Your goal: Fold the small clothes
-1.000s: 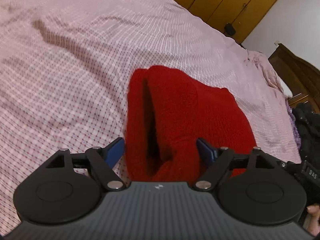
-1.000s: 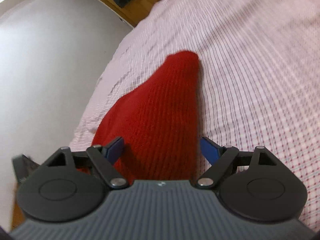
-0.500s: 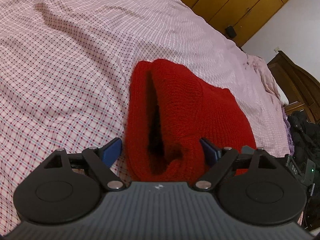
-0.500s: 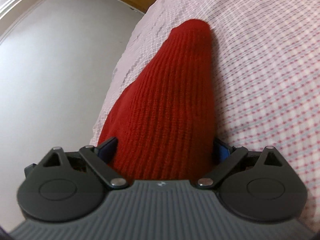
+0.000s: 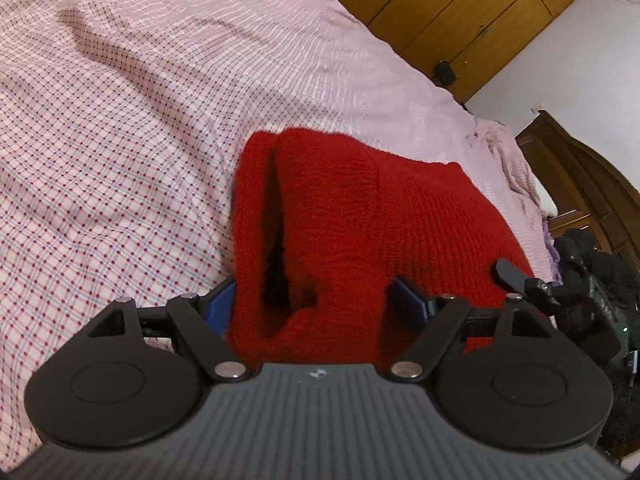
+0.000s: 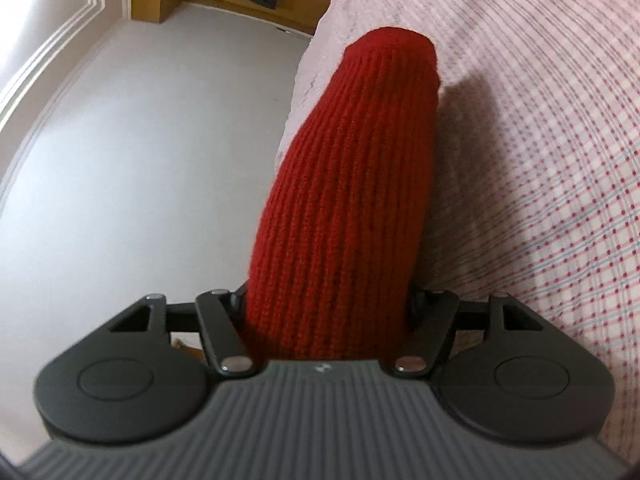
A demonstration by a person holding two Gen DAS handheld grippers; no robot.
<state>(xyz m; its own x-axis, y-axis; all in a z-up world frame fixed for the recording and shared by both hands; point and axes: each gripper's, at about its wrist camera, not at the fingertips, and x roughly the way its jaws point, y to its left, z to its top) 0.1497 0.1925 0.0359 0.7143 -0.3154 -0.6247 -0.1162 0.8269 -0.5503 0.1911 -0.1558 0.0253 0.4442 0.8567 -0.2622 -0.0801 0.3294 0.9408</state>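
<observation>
The bed (image 5: 120,128) fills most of both views, spread with a pink checked sheet that rumples into a long crease at the upper left of the left wrist frame. A wooden wardrobe (image 5: 460,12) runs along the top right of that frame, with a dark wooden headboard (image 5: 580,184) at the right edge. In the right wrist view, pale wall and ceiling take the whole left half, the checked bed (image 6: 540,140) the right half.

And there's the red knitted garment (image 5: 360,232), sitting centre frame in the left wrist view, bunched on the sheet near the bed's edge, with a dark slit open down its left side. In the right wrist view the same red knit (image 6: 352,184) rises as a ribbed column through the middle of the frame, throwing a shadow onto the sheet at its right.

The left tool (image 5: 310,304) has its blue pads spread on either side of the near end of the knit, the left pad against the fabric, the right pad just beside it: a loose straddle, not a pinch. The right tool (image 6: 326,312) is drawn in tight, both fingers pressed into the knit and gripping it.

At the lower right of the left wrist frame, the other tool's black body (image 5: 568,296) shows beside the red fabric.
</observation>
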